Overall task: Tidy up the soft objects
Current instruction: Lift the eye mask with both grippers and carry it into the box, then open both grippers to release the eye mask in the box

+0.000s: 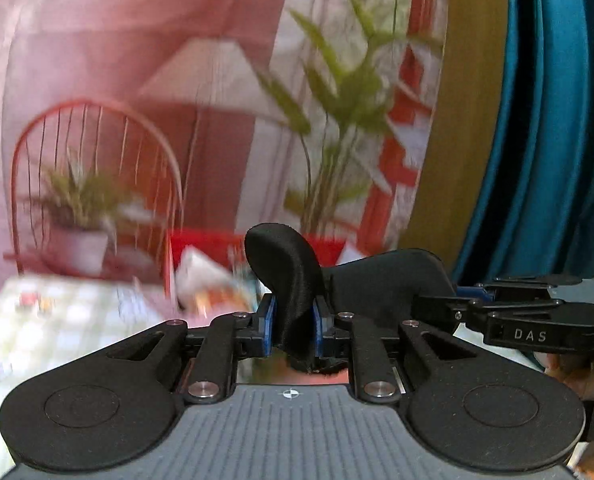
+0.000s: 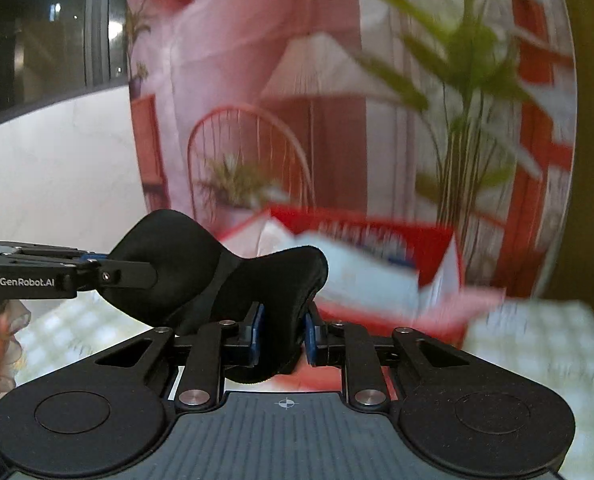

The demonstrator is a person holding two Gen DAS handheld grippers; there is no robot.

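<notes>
Two grippers hold one black soft eye mask [image 2: 225, 276] above the bench [image 2: 537, 344]: left gripper [image 1: 293, 320] is clamped on one lobe, right gripper [image 2: 281, 332] on the other. Its long axis spans between them, near the red box [image 2: 433, 248] beyond.

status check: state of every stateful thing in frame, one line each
left gripper: shut on one end of the black eye mask
right gripper: shut on the other end
black eye mask: held between both grippers, lifted off the table
red box: open, contents inside, blurred
checked tablecloth: flat on the table
</notes>
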